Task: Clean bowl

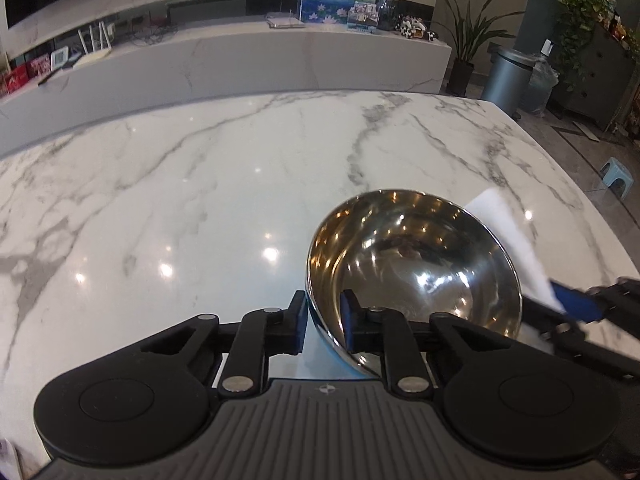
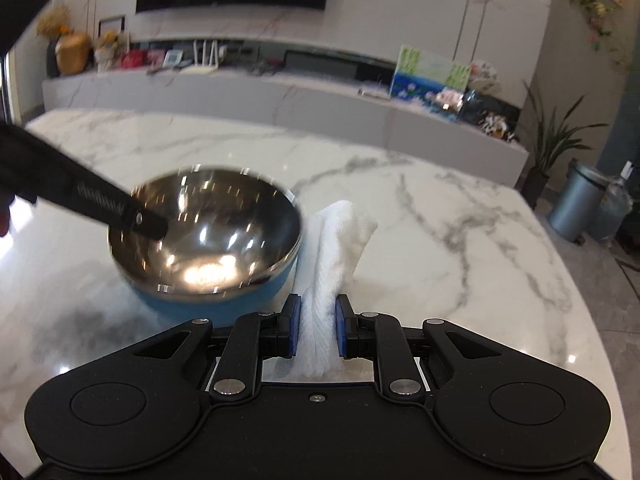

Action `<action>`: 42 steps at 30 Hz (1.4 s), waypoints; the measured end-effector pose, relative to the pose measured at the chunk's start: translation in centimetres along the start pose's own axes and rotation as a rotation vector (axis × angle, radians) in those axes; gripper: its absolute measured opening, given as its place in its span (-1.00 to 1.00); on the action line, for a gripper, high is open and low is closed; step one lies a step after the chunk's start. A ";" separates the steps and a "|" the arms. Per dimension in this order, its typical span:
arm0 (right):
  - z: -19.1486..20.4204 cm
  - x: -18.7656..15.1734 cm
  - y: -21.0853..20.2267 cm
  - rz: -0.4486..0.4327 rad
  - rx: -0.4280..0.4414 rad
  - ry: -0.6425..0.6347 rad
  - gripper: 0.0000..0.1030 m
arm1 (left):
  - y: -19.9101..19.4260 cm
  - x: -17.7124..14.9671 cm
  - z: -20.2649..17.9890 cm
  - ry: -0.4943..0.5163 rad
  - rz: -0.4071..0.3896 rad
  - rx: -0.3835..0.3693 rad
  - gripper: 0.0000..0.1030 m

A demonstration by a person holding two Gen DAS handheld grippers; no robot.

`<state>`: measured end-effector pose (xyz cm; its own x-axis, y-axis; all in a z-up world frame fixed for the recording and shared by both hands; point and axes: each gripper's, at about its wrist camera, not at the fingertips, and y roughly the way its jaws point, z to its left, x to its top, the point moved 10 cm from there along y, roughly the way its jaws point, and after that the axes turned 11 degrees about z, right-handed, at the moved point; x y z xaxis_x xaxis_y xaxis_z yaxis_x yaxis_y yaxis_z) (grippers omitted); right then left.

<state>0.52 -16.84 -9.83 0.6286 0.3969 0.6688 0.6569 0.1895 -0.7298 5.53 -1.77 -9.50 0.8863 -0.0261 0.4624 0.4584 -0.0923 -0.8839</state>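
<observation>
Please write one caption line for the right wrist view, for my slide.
Right tongs shut on a folded white paper towel beside the steel bowl, whose rim the left tongs grip, over a marble table.

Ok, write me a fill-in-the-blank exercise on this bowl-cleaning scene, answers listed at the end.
1. The left gripper is shut on the rim of the ____.
2. The right gripper is shut on a white ____.
3. The bowl is shiny metal inside and ____ outside.
4. The paper towel is beside the bowl, over the ____ tabletop.

Missing words: bowl; paper towel; blue; marble
</observation>
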 end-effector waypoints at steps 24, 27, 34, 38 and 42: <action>2.8 -1.3 1.9 0.115 0.047 -0.099 -0.69 | -0.1 -0.4 0.5 -0.078 -0.009 -0.023 -0.15; 3.3 -1.8 2.4 0.135 0.045 -0.118 -0.69 | -0.3 -0.7 0.5 -0.088 -0.003 -0.032 -0.14; 3.0 -1.8 2.2 0.133 0.046 -0.105 -0.69 | -0.5 -1.2 0.4 -0.103 0.008 -0.047 -0.16; 2.5 -1.4 1.9 0.120 0.038 -0.086 -0.69 | -0.5 -1.0 0.4 -0.089 0.004 -0.040 -0.48; 1.2 -0.7 1.3 0.091 0.022 -0.051 -0.69 | -0.3 -0.8 0.4 -0.073 -0.002 -0.032 -0.58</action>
<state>0.45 -15.74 -11.40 0.6625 0.4587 0.5921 0.5885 0.1703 -0.7904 4.72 -1.34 -9.60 0.8882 0.0466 0.4571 0.4592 -0.1243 -0.8796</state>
